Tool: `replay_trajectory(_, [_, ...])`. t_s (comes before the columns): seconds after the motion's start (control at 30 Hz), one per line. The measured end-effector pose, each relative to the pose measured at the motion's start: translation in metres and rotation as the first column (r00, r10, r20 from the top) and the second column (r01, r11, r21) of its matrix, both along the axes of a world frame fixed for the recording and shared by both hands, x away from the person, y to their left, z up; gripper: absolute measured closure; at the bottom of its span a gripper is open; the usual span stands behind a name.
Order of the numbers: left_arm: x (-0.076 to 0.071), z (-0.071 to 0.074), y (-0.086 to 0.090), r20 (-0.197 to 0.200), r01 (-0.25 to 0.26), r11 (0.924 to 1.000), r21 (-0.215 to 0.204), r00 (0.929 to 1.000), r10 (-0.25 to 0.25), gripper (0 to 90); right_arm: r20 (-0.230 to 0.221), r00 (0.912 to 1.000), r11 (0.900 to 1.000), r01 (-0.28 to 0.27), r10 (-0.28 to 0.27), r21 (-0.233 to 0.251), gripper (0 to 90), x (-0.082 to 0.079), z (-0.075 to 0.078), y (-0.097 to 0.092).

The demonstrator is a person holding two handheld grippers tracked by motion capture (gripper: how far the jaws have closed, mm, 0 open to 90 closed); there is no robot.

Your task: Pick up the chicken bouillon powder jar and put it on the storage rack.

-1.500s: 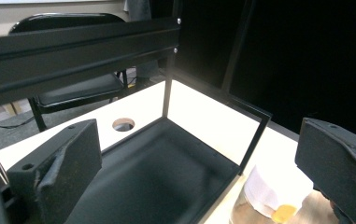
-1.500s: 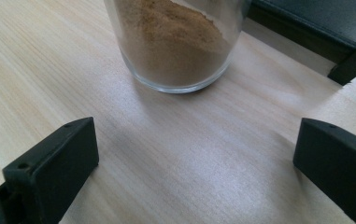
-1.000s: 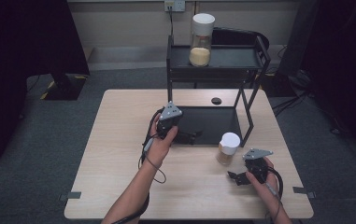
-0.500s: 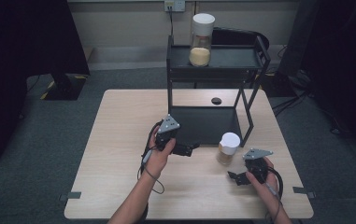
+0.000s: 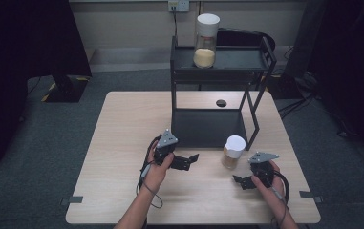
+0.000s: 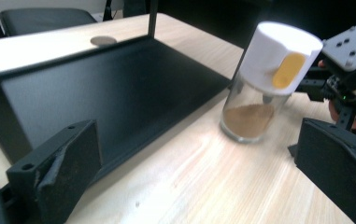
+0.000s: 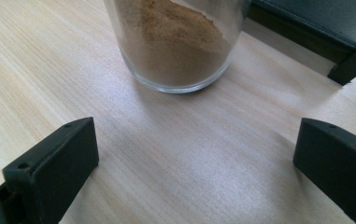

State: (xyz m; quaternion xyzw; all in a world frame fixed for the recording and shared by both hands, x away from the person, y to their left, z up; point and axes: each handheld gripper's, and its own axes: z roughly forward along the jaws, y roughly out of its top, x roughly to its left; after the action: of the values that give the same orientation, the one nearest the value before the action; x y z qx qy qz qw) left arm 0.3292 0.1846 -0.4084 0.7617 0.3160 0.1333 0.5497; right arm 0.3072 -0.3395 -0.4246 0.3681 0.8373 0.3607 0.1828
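The small jar [image 5: 233, 151] of brown powder stands straight up near the front right corner of the tabletop [image 5: 122, 119], just beside the black rack [image 5: 208, 129]. The right gripper [image 5: 246, 182] is nearer, with the jar right ahead of it. Its jaws are wide apart and hold nothing. The left gripper [image 5: 189, 160] is wide apart and holds nothing too

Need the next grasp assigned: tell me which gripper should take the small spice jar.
Right. The right gripper sits open just beside the spice jar, which fills its view; the left gripper is farther off.
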Motion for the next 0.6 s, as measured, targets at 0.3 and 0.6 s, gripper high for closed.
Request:
replay_trajectory(0.3, [-0.009, -0.018, 0.012, -0.043, -0.032, 0.999, 0.03, 0.9985, 0.034, 0.2, 0.0, 1.0, 1.0, 0.0, 0.0, 0.0, 0.0, 0.0, 0.0, 0.0])
replay_trajectory(0.6, [-0.019, -0.027, 0.025, -0.063, -0.05, 0.9968, 0.062, 0.9966, 0.054, 0.3, 0.0, 1.0, 1.0, 0.0, 0.0, -0.001, 0.0, 0.0, 0.0, 0.0])
